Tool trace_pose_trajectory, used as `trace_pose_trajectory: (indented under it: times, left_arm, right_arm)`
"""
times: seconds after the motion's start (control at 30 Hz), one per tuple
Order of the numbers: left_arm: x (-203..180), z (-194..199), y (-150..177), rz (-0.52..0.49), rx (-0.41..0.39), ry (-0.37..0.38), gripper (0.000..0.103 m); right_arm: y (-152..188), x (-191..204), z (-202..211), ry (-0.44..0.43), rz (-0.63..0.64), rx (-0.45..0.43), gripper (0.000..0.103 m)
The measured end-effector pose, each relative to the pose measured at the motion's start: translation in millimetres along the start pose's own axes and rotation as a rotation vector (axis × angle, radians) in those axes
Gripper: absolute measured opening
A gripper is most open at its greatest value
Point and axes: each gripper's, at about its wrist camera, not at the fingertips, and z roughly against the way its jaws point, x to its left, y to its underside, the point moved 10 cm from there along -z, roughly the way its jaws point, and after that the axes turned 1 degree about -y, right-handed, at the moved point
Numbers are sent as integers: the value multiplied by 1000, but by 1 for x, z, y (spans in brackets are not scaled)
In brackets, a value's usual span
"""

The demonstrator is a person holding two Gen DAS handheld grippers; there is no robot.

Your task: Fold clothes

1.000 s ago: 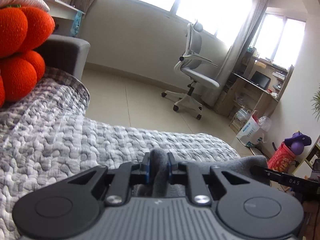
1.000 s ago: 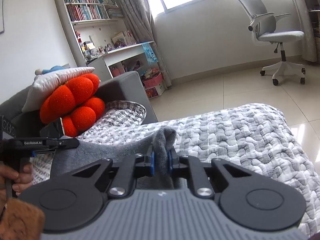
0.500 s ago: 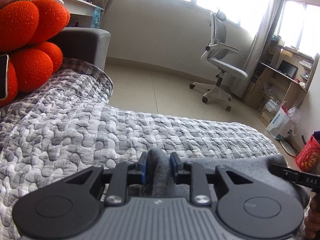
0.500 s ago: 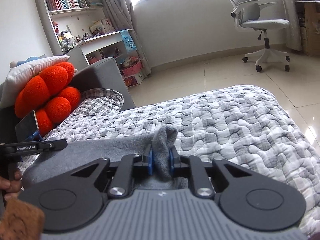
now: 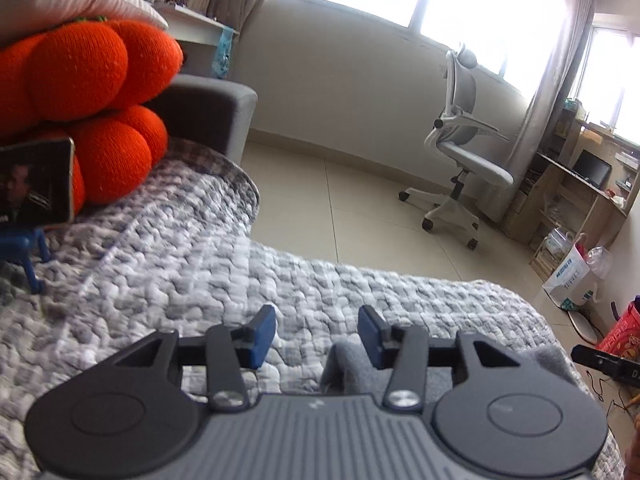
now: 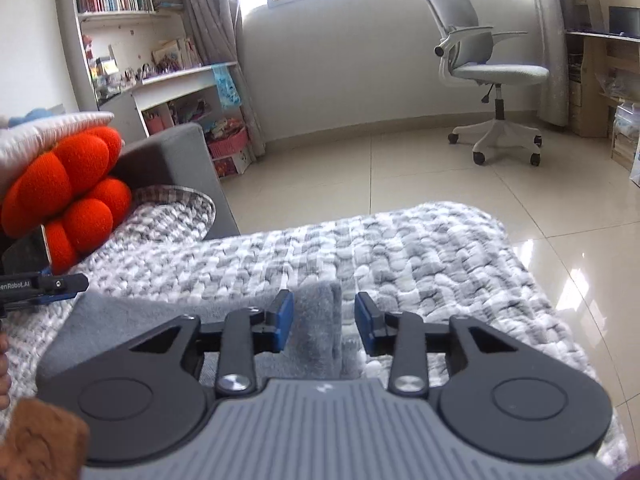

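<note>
A grey-and-white quilted cover (image 6: 420,256) spreads over the sofa across the frame's lower half. On it lie a grey fleece garment (image 6: 120,320) at lower left and an orange knobbly plush cushion (image 6: 68,196) at far left.

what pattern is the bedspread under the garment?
Grey-and-white mottled, quilted texture on the bedspread; the plain grey garment lies on it. Right wrist view shows it best.

We see grey fleece garment (image 6: 120,320) lying flat on quilted grey-white blanket (image 6: 420,248); its raised corner fold (image 6: 316,320) stands upright, fuzzy, unpinched.
</note>
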Motion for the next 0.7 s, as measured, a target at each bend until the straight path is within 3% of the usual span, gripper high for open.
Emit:
trace_pose_trajectory:
  times: [0.3,0.47,0.6,0.7]
  left_arm:
    - [-44,74,-35,41,-68,66,50]
    - [-66,105,-47,64,-102,65,55]
    - [-79,108,-42,85,-110,84,56]
    - [-87,87,-17,43,-75,47,56]
  right_arm:
    - [-63,31,81,-50,5,-144,39]
    - [-98,54,128,-99,-8,-247,43]
    - [-101,66,134,-147,-61,-266,44]
    - [-85,70,113,-141,-86,-229,44]
